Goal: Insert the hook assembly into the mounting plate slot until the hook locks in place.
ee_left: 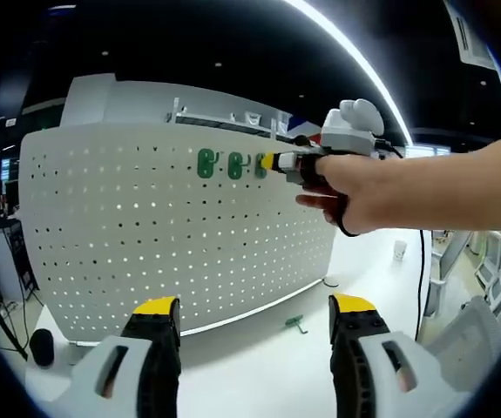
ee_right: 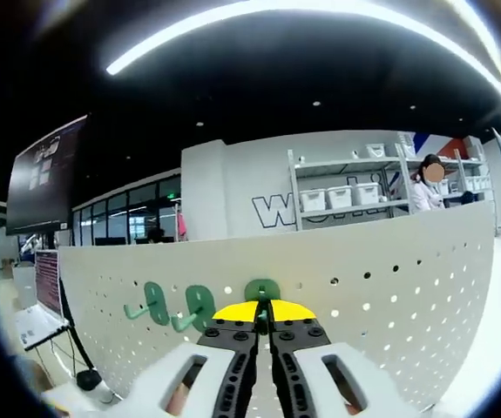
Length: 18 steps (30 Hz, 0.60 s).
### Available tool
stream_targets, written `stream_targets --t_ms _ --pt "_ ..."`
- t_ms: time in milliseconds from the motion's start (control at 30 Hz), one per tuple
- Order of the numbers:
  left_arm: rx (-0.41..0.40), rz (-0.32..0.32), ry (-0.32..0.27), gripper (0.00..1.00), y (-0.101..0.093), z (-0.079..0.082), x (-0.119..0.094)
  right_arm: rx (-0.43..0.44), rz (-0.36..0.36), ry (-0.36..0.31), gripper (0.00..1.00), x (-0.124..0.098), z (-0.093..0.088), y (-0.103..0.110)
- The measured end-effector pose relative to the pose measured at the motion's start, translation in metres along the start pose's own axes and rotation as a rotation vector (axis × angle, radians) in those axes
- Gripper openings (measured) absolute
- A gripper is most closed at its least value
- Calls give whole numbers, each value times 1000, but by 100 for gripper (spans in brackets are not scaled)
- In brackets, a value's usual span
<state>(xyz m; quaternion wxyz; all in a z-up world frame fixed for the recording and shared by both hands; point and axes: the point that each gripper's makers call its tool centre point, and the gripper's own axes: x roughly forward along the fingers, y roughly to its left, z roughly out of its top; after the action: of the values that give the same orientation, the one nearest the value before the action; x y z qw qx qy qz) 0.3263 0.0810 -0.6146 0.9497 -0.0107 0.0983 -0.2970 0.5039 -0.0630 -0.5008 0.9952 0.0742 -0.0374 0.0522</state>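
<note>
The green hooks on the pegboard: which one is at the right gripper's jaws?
The third green hook, the one farthest right in the right gripper view. The right gripper is shut on it; the other two hooks hang free.

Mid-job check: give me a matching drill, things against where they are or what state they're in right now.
Things:
1. left hand-held gripper
2. right hand-held gripper
3. loose green plastic hook
4. two mounted green plastic hooks

States:
A. lying on the white table
B. hanging on the white perforated pegboard
C. jaws apart, holding nothing
D. jaws closed at a third green hook on the pegboard

Pairs: 1-C, 2-D, 3-A, 4-B
</note>
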Motion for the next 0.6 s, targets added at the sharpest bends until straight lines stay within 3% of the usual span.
stream_targets --t_ms 33,333,600 --pt "-1 -2 0 71 -1 0 0 29 -10 -4 1 0 0 0" --pt "-18 -13 4 69 -3 -3 -1 5 -13 -12 2 0 -1 1" --pt "-25 -26 2 69 -6 -4 -1 9 45 -6 6 -4 -1 5"
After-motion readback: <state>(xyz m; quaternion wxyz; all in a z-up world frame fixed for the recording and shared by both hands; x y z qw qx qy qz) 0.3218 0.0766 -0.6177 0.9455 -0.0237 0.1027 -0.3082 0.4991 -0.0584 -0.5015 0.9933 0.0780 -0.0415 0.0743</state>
